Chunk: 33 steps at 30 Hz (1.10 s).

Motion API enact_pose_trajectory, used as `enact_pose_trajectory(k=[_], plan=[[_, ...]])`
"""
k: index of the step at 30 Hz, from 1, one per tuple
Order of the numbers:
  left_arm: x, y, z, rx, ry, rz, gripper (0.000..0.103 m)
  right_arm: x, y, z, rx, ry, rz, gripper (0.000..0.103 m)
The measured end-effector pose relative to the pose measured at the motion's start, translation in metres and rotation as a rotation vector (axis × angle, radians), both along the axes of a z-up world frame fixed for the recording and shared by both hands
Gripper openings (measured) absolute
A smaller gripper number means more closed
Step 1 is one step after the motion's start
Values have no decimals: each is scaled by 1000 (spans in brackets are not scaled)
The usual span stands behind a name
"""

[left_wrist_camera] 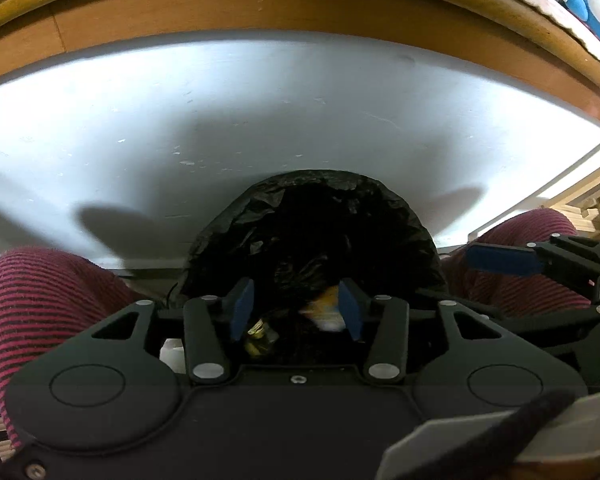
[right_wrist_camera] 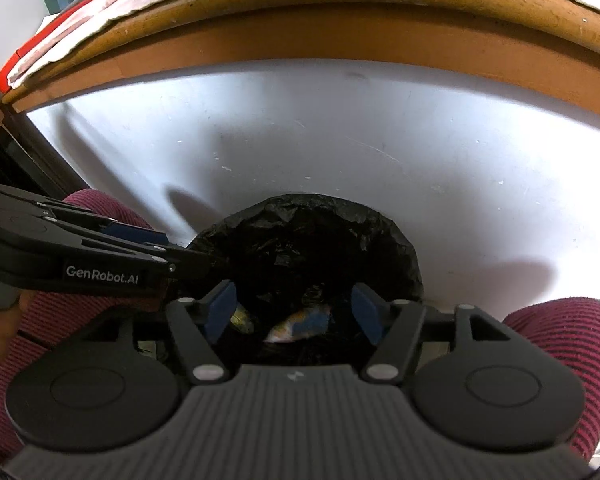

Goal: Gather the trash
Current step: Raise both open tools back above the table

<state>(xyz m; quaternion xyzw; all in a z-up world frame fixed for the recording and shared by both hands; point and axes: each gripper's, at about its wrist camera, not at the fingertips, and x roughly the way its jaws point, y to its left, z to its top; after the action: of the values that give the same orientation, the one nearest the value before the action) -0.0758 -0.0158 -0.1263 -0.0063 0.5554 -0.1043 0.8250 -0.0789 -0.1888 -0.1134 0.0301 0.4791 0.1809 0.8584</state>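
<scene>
Both my left tongs [left_wrist_camera: 296, 306] and right tongs [right_wrist_camera: 294, 312] gape wide, empty, over the black bin bag [left_wrist_camera: 312, 216]; snagging its thin liner could tear it.

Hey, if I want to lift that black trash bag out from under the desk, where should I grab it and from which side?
Probably the crinkled rim of the black trash bag, folded over the bin's mouth. Come from above on the near side, since the white panel stands close behind it. The loose film bunches easily between the pads. Both the left tool and right tool hover open over the mouth.
</scene>
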Motion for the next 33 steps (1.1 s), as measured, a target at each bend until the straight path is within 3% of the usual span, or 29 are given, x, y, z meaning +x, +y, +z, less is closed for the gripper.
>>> enact_pose_trajectory(k=[7, 15, 20, 28, 33], plan=[[1, 0, 2, 22, -19, 3, 51, 0, -3, 6, 6, -27, -1, 78], [-1, -1, 29, 35, -120, -7, 59, 0, -15, 35, 45, -150, 2, 79], [-4, 3, 60, -6, -200, -23, 62, -3, -26, 64, 107, -270, 22, 84], [-9, 16, 121, -86, -388, -30, 78, 0, -55, 111, 202, -475, -3, 89], [-2, 23, 149, -83, -479, -9, 83, 10, -70, 131, 214, -559, -45, 90]])
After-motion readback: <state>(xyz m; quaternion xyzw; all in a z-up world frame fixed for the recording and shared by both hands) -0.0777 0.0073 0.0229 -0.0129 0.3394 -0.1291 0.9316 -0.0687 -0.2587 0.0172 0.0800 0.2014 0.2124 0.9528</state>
